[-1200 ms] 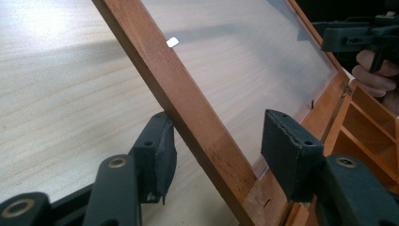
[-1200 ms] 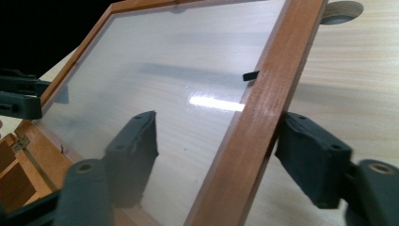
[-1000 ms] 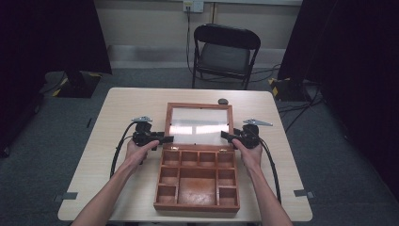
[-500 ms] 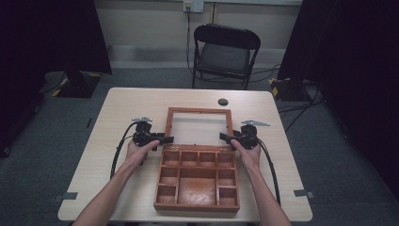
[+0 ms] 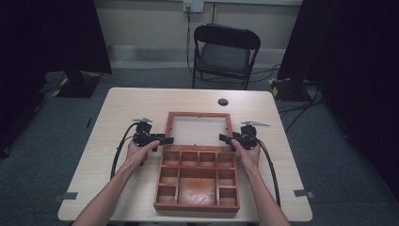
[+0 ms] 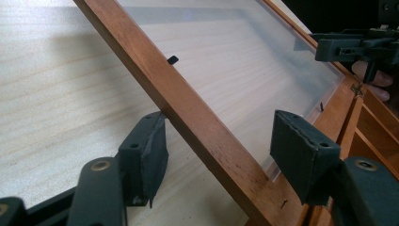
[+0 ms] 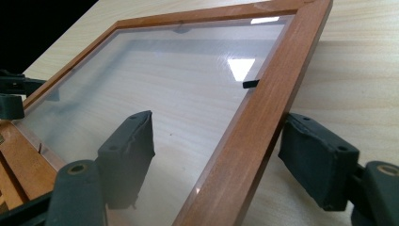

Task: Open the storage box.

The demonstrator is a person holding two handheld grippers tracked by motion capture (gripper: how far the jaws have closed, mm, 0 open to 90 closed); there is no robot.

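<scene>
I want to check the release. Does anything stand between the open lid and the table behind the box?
Nothing visible does: the lid lies flat on the table, and both tongs, left tongs and right tongs, straddle its side rails with pads apart.

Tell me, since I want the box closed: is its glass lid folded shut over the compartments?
No, the lid lies open flat on the table behind the box.

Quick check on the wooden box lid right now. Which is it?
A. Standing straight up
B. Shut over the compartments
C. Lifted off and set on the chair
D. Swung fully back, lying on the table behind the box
D: in the high view the glass-paned lid lies on the table behind the open box, whose compartments are uncovered.
</scene>
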